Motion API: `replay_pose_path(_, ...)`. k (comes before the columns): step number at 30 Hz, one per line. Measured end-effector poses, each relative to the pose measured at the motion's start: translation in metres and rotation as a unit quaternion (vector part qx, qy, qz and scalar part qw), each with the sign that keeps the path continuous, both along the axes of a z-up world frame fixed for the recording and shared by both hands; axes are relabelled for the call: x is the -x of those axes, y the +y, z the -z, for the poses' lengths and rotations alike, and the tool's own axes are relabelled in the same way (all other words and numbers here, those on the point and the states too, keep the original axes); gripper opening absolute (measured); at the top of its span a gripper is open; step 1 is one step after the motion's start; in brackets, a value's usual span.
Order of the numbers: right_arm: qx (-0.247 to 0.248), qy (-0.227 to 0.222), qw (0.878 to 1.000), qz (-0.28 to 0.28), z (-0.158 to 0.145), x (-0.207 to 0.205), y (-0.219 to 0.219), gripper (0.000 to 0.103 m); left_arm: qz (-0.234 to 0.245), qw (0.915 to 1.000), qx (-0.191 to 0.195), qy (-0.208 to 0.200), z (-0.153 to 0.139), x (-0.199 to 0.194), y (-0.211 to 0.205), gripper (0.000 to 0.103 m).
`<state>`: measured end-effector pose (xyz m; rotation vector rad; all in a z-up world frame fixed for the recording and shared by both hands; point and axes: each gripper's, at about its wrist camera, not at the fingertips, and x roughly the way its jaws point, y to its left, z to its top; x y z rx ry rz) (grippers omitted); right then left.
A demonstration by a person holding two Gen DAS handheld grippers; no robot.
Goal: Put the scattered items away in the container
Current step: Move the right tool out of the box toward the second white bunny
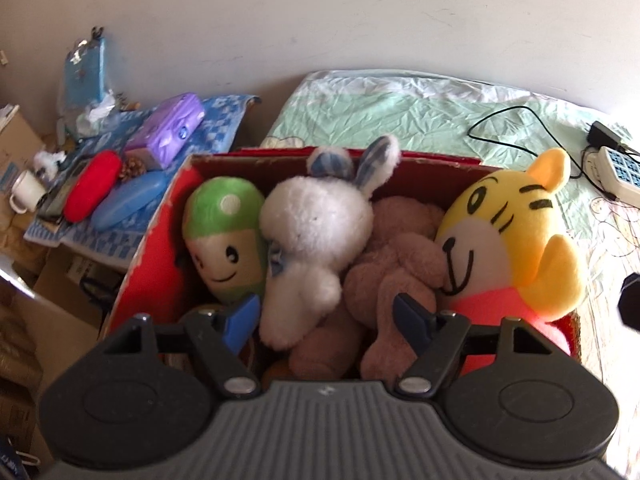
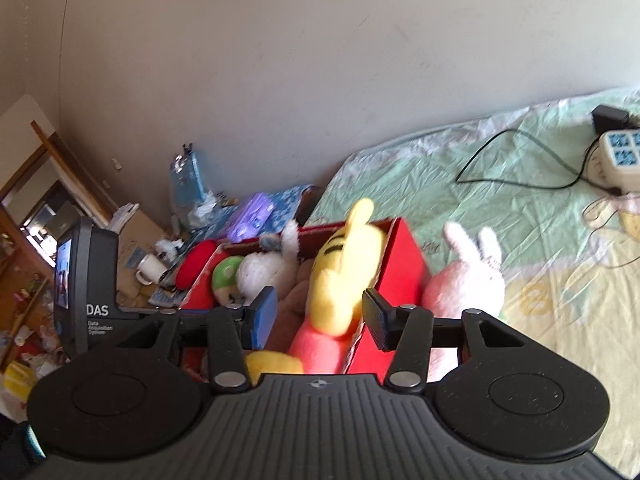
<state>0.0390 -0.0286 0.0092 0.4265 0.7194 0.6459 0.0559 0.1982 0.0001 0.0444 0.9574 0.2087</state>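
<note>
Both tongs (image 1: pixel 326 318) (image 2: pixel 320 316) open above red box (image 1: pixel 160 248) (plush-filled)

Red box (image 1: pixel 152 256) holds a black-striped yellow tiger (image 1: pixel 516 240), white rabbit (image 1: pixel 316 220), green-capped mushroom (image 1: pixel 224 236).

Red box (image 1: pixel 160 248) packed with plush; bedsheet (image 2: pixel 540 280) beyond pink rabbit (image 2: pixel 468 280) open.
</note>
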Motion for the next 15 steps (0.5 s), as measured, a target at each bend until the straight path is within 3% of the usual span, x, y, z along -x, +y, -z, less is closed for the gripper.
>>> replay_pose_path(6, -0.037, 0.021, 0.998, -0.046, 0.006, -0.008, 0.002, 0.038, -0.023, 0.9997, 0.001, 0.006, 0.000, 0.008, -0.001, 0.073)
replay_pose_path(9, -0.042, 0.031, 0.996, -0.067, 0.012, -0.011, 0.004, 0.033, -0.031, 0.9993, 0.023, 0.001, -0.003, 0.014, 0.001, 0.070)
replay_pose_path(12, -0.062, 0.038, 0.994, -0.081, 0.017, -0.014, 0.000, 0.033, -0.012, 0.9959, 0.083, -0.033, -0.019, 0.029, 0.004, 0.072)
replay_pose_path(15, -0.080, 0.039, 0.993, -0.071, 0.022, -0.018, -0.014, 0.033, 0.010, 0.9953, 0.065, -0.070, -0.036, 0.043, -0.012, 0.076)
